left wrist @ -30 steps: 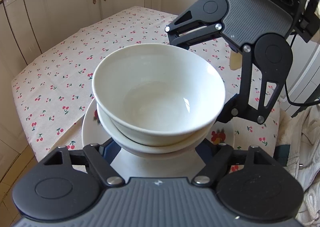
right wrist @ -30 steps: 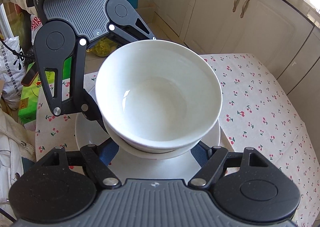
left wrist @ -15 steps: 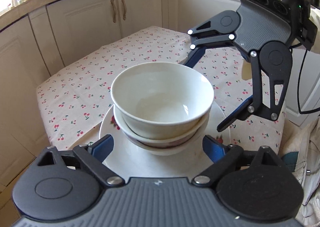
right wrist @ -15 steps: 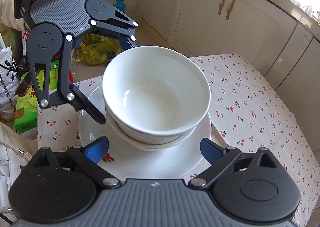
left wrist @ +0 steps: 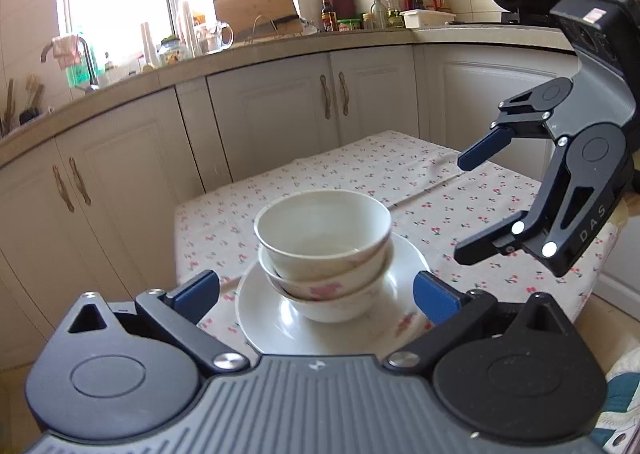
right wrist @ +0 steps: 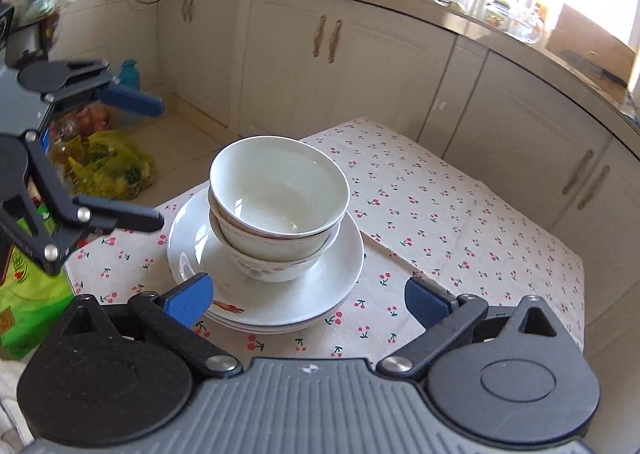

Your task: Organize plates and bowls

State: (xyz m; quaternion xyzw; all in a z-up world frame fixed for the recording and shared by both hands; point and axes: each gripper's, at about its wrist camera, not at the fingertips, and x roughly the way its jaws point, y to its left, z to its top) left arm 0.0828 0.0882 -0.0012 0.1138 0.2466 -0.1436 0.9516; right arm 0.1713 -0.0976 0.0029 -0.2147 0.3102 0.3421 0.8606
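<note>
Your left gripper and right gripper have just been opening; both sets of fingers stand released, nothing between them. The stacked bowls sit on the plates straight ahead on the worktop, about equally near both.

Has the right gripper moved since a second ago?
Yes. The right gripper has backed away from the bowls toward the camera side, jaws just opened, nothing between them.
</note>
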